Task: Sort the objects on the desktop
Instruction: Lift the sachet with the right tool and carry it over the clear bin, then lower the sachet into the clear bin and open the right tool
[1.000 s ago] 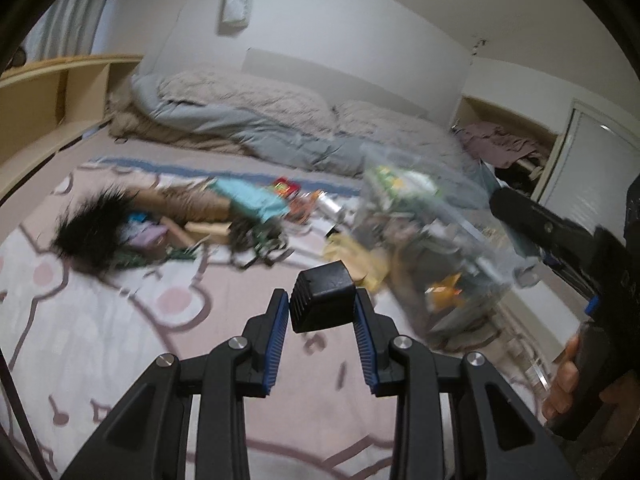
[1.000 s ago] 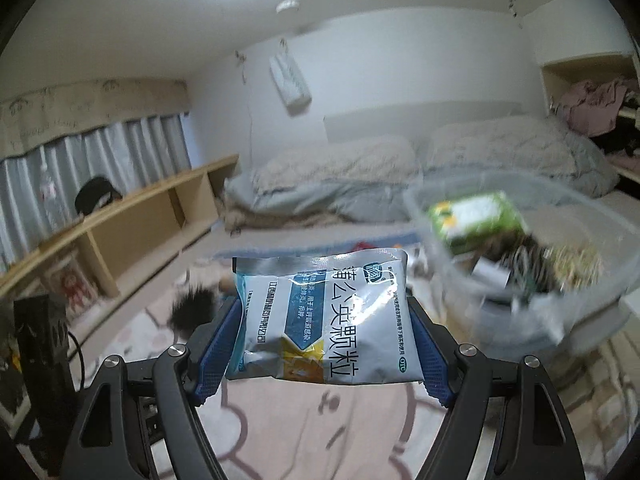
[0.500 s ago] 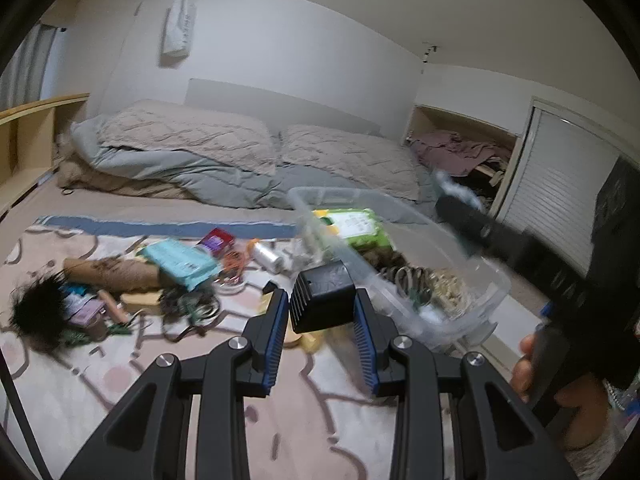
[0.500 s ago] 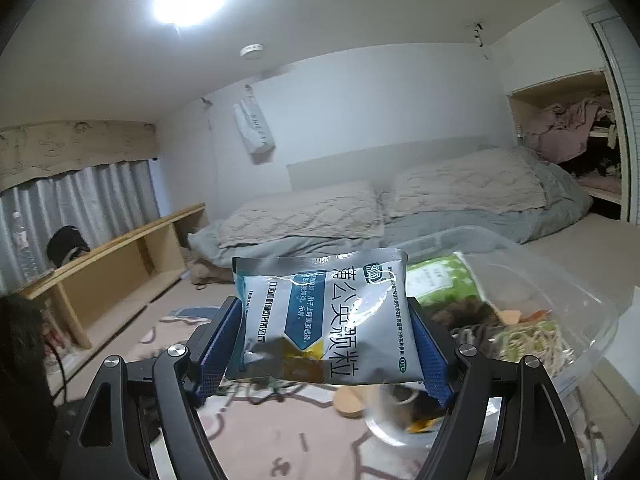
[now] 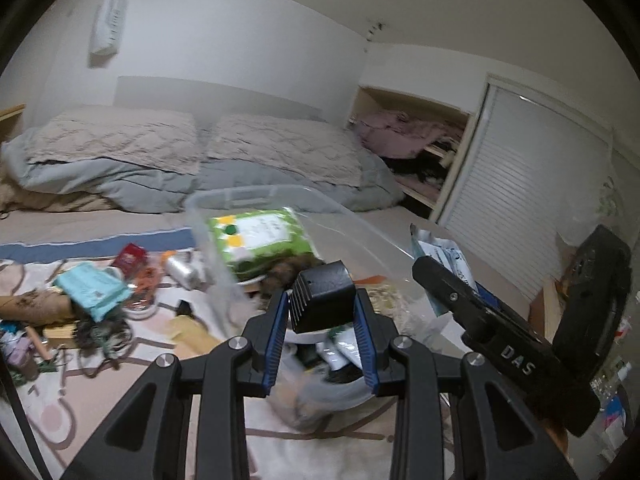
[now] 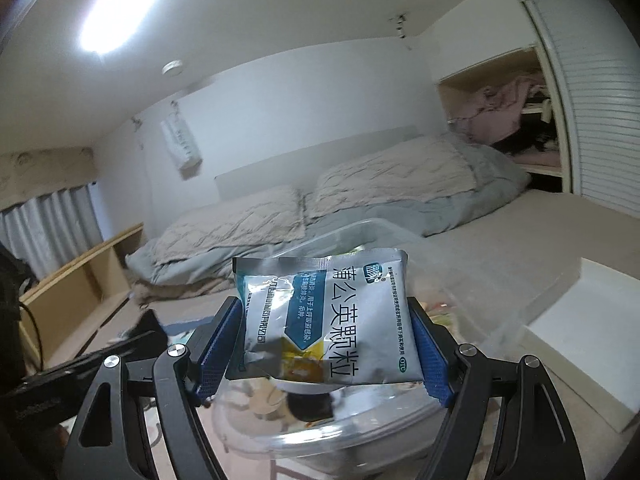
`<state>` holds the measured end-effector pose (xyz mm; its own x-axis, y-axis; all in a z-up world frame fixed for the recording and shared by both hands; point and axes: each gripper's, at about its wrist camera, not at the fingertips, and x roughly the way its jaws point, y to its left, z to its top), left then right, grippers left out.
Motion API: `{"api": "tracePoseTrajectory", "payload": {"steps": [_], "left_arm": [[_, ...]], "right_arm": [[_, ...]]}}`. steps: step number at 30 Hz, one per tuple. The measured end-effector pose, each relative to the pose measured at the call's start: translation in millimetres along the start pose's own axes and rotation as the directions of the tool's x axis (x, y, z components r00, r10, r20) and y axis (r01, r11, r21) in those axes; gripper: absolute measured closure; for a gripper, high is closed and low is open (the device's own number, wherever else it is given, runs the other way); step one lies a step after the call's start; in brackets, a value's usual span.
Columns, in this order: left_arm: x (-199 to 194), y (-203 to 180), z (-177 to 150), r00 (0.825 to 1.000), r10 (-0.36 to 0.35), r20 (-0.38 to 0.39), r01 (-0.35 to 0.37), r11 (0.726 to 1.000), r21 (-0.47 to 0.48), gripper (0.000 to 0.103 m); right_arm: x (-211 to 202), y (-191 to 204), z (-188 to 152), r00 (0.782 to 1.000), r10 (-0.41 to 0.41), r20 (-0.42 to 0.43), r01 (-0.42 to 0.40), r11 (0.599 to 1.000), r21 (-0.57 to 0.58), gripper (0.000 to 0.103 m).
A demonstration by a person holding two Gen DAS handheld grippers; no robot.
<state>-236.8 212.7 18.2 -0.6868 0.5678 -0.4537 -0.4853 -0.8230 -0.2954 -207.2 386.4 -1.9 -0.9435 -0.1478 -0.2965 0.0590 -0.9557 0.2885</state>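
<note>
Deposit step in hand: left tool (image 5: pixel 323 334) pinching a black block (image 5: pixel 322 297) and right tool (image 6: pixel 328 344) clamping a foil sachet (image 6: pixel 326 320) both hang over the clear bin (image 5: pixel 208 248); next, spread each tool to drop its item inside.

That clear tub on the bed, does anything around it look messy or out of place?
Yes. Left of the clear tub, a heap of loose odds and ends sprawls over the patterned blanket, unsorted. The tub's contents are also jumbled.

Glossy crinkled foil sachet (image 6: pixel 332 320), clear smooth plastic bin (image 5: pixel 224 256) (slightly hazy), matt ribbed black block (image 5: pixel 322 296).
</note>
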Motion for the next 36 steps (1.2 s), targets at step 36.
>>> {"api": "tracePoseTrajectory", "payload": {"steps": [36], "left_arm": [[36,-8,-16,0.976,0.12,-0.18,-0.12,0.993,0.01,0.038]], "right_arm": [[6,-44,30,0.997,0.075,-0.035,-0.075,0.997,0.017,0.023]]}}
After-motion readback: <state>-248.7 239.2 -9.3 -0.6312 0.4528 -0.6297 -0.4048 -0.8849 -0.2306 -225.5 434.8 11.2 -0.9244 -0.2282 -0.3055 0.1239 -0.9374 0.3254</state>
